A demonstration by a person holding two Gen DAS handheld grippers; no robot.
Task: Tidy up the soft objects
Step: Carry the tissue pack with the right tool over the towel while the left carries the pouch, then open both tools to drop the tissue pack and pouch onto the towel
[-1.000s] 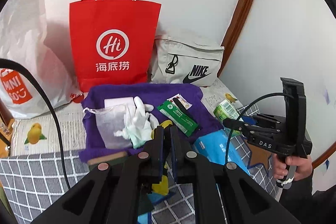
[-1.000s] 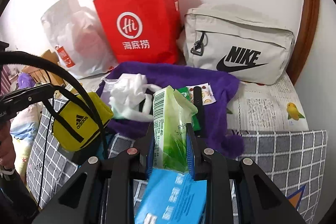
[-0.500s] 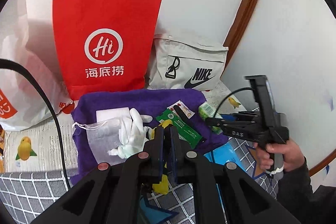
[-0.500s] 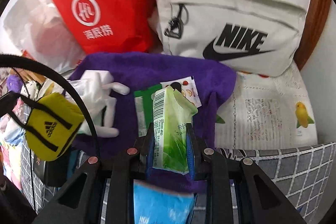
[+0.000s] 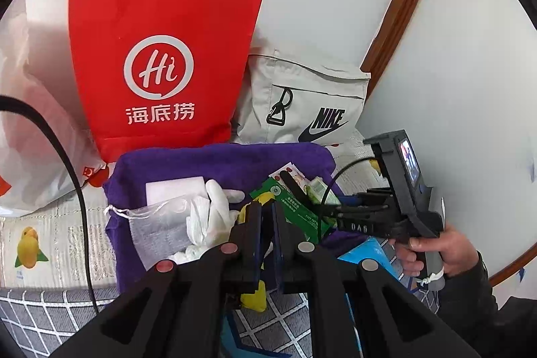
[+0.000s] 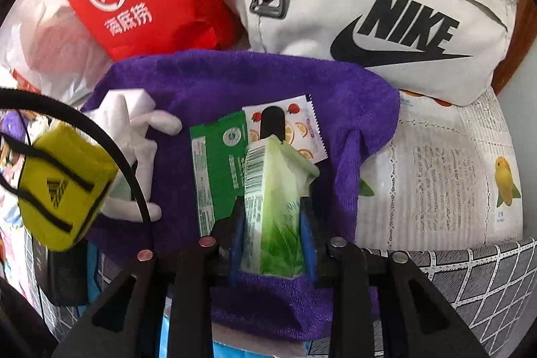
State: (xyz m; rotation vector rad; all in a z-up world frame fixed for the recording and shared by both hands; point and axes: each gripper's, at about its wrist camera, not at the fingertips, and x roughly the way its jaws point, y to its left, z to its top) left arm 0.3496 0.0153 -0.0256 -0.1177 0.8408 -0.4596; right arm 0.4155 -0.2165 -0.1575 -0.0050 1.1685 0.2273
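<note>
My right gripper (image 6: 272, 225) is shut on a green tissue pack (image 6: 272, 203) and holds it over the right part of a purple towel (image 6: 235, 79). On the towel lie a white glove (image 6: 134, 136), a green sachet (image 6: 214, 170) and a fruit-print sachet (image 6: 302, 126). My left gripper (image 5: 265, 223) is shut on a yellow Adidas pouch (image 6: 60, 187), held at the towel's near left; in the left wrist view only its yellow edge (image 5: 255, 294) shows. A mesh drawstring bag (image 5: 157, 227) lies on the towel (image 5: 218, 160) beside the glove (image 5: 211, 217).
A red paper bag (image 5: 161, 56), a grey Nike bag (image 6: 386, 5) and a white plastic bag (image 5: 33, 123) stand against the wall behind the towel. A blue pack (image 5: 365, 254) lies near the front. The bed has a grid-pattern cover (image 6: 470, 274).
My right gripper has moved forward and down with the tissue pack, over the towel toward the sachets. My left gripper has come closer to the towel with the yellow pouch.
</note>
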